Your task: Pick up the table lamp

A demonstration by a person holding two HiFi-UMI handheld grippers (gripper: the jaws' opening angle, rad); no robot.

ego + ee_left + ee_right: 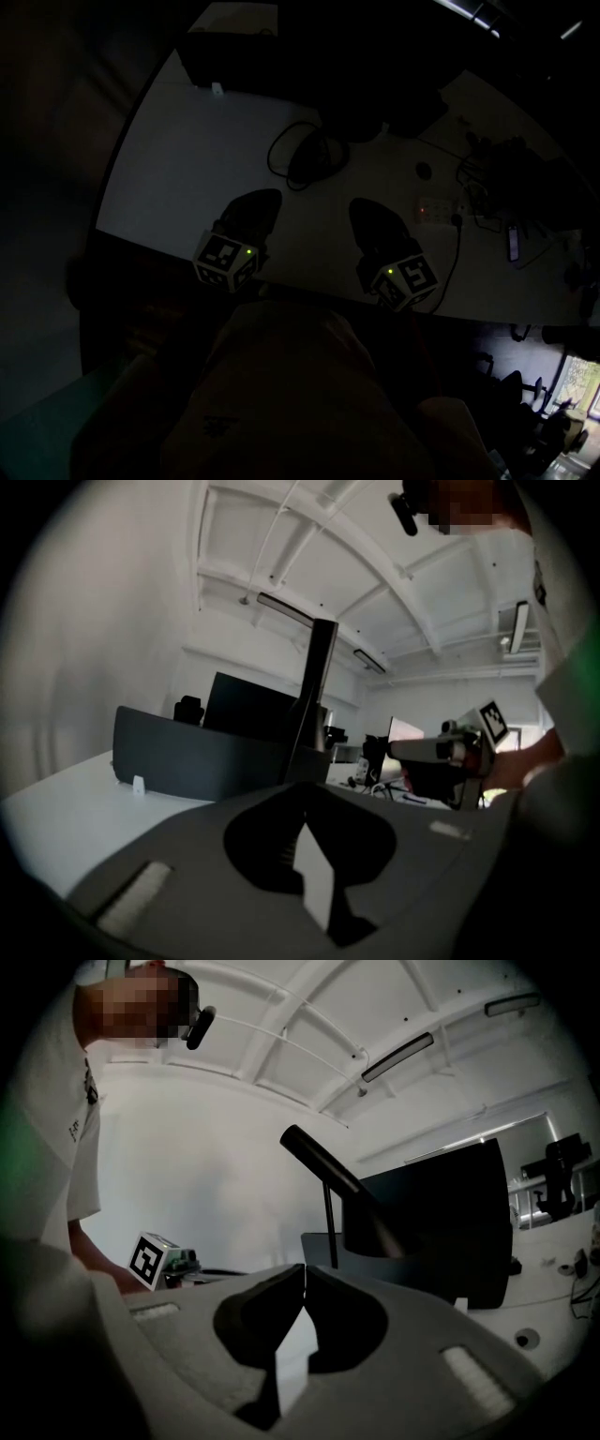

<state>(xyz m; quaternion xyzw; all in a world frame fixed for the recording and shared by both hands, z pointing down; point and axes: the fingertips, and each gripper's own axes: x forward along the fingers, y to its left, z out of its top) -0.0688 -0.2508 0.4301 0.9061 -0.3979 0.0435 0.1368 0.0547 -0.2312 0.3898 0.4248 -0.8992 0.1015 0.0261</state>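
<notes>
Both grippers hover side by side low over the white surface [187, 159], in the lower middle of the head view: the left gripper [261, 202] and the right gripper [367, 214]. Each has its jaws clenched tip to tip on nothing (each gripper view shows the tips meeting with only bare surface beyond). The table lamp [342, 1190] stands ahead of them at the centre of the right gripper view. It has a dark slanted head on a thin stem above a flat base, in front of a dark panel [450, 1222]. The left gripper view shows it as a dark bar at centre. Neither gripper touches it.

This looks like the approach, with the grasp not yet begun. The next move calls for one gripper to release its jaws, set them astride the stem or head, then clench and lift without tipping the base.
</notes>
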